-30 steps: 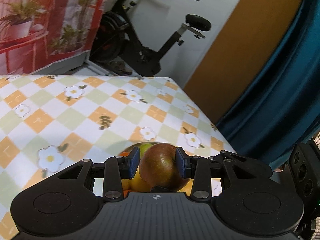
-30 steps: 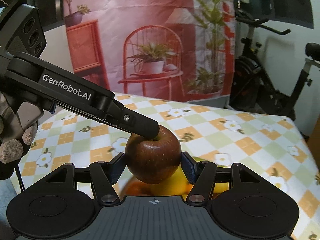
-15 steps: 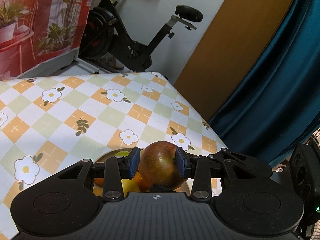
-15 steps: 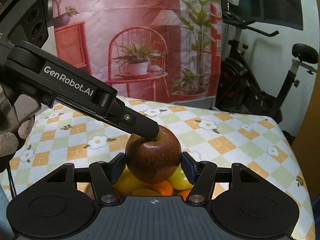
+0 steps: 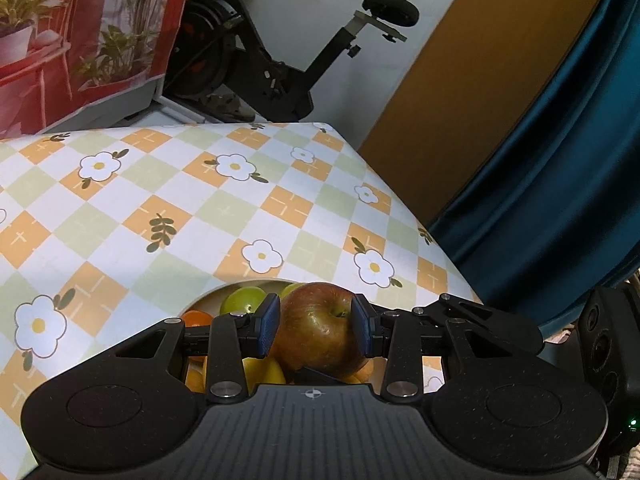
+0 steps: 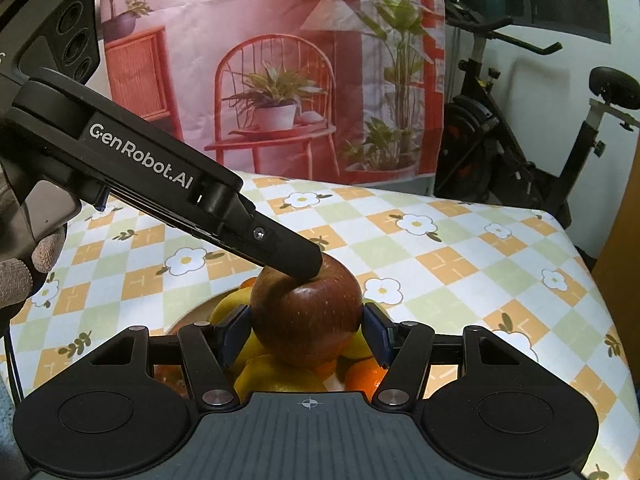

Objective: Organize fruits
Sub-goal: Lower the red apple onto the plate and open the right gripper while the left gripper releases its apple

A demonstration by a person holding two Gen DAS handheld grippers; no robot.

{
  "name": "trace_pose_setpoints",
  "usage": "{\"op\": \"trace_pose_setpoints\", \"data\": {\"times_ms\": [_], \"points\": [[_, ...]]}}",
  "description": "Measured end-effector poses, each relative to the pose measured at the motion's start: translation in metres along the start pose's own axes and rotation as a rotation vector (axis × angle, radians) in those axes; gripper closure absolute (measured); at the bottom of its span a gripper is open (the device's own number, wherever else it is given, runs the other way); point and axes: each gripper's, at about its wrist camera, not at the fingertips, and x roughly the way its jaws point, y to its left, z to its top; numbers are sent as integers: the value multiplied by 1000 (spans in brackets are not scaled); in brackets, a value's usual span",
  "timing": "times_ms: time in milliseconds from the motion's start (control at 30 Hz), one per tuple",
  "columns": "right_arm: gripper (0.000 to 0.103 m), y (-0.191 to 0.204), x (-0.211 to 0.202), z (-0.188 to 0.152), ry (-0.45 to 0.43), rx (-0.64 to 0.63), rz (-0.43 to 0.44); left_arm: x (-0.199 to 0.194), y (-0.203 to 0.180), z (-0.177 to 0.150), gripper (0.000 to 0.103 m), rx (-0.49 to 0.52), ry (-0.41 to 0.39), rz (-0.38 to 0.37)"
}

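Gripping one red apple (image 6: 306,316) from both sides: right gripper (image 6: 306,334) pads pressed on its flanks, left gripper (image 5: 316,326) clamped on the same fruit, its finger (image 6: 280,254) lying across the stem end. Apple hangs just above a bowl (image 5: 208,298) of green, yellow and orange fruit on the flowered checked tablecloth (image 5: 168,208). Exercise bike (image 5: 280,64) behind.

The apple (image 6: 306,316) has glossy, speckled red skin. Both grippers look like matt black plastic with blue pads (image 5: 267,330). A smooth, slightly shiny printed cloth (image 5: 168,208) covers the table. Far right, a teal curtain (image 5: 560,168) shows a satin sheen.
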Motion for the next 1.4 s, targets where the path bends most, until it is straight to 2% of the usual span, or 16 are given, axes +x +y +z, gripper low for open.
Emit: {"op": "trace_pose_setpoints", "data": {"times_ms": [333,800,1100,1200,1233,1267,1400], "points": [[45,-3,6,0,-8,34,1,8,9,-1,61,-44,-1,16],[45,0,3,-4,-6,52,-19,0,6,-5,61,-21,-20,51],[37,7,-9,-3,-27,66,-45,-26,13,-13,60,-21,-95,114],[32,10,-14,-2,-38,74,-58,-42,16,-17,52,-9,-133,146],[30,10,-16,-2,-42,79,-62,-48,16,-19,44,-7,-151,161],[27,12,-18,-1,-48,84,-65,-55,17,-21,41,-4,-173,178],[18,20,-26,2,-65,97,-84,-81,20,-27,30,4,-236,234]]}}
